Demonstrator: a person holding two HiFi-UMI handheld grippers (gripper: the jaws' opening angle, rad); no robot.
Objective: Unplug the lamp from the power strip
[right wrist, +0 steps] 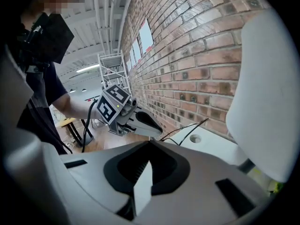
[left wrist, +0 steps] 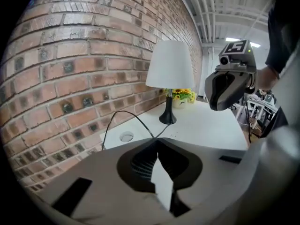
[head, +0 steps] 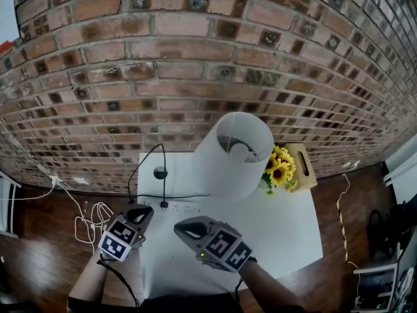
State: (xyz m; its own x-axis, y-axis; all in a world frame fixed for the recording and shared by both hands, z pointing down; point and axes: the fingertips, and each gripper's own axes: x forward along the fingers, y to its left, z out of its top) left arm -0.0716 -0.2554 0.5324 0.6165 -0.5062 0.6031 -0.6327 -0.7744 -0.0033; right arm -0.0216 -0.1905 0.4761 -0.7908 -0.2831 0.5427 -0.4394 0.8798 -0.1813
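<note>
Well, vase (left wrist: 179, 102): one, yellow sunflowers (head: 281, 166) in it, beside the lamp.
Lamp (head: 233, 154): one, on white table (head: 273, 233); black plug (head: 164, 205) in power strip (head: 184, 208).
Grippers: two, left gripper (head: 144, 209) and right gripper (head: 178, 227), jaws pressed together, empty.

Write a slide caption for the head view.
Shut left gripper and shut right gripper at a white table with lamp, cord and sunflowers.

Looks like a loft-style lab or workshop, not a home. There's a bare brick wall (head: 195, 57) right behind the white table (head: 280, 220), wood floor (head: 39, 253) around it, exposed ceiling beams (left wrist: 225, 8) above it, and a metal scaffold (right wrist: 112, 64) further along that wall.
</note>
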